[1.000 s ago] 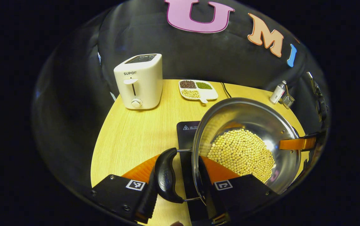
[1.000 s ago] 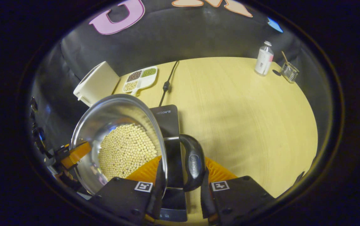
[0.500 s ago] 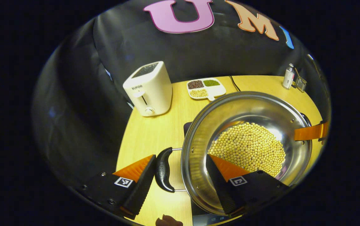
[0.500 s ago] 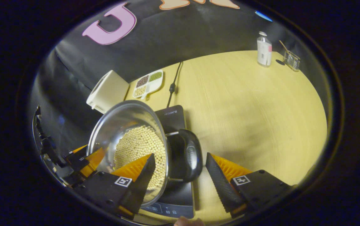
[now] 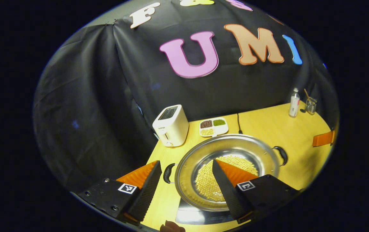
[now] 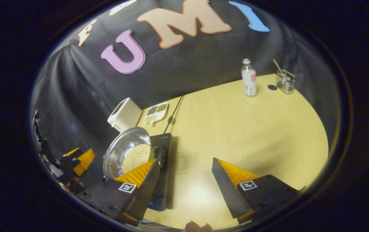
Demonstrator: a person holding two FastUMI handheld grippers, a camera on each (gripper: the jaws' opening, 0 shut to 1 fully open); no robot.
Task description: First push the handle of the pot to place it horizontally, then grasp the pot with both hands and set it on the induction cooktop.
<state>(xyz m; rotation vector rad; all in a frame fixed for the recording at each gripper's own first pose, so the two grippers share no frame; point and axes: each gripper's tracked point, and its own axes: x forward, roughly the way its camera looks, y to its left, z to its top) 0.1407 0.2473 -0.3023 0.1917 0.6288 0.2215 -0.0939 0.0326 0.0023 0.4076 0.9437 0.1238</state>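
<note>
A steel pot (image 5: 236, 149) holding yellow beans (image 5: 203, 182) sits on the black induction cooktop (image 5: 197, 216), with its two black handles (image 5: 168, 173) out to the sides. My left gripper (image 5: 186, 178) is open above and behind the pot's left side, touching nothing. In the right gripper view the pot (image 6: 123, 151) and cooktop (image 6: 165, 145) lie low on the left. My right gripper (image 6: 184, 166) is open over bare table, to the right of the pot. One orange finger of the right gripper (image 5: 323, 139) shows at the far right of the left gripper view.
At the back stand a white toaster (image 5: 171, 125), a divided dish of beans (image 5: 213, 126) and the cooktop's cord (image 5: 238, 124). A bottle (image 6: 249, 79) and a small glass holder (image 6: 286, 80) sit at the far right. The yellow table (image 6: 252, 129) spreads wide to the right.
Both grippers, shut on the pot's handles a second ago, have opened, let go and pulled up and back. The pot now rests level on the cooktop.
</note>
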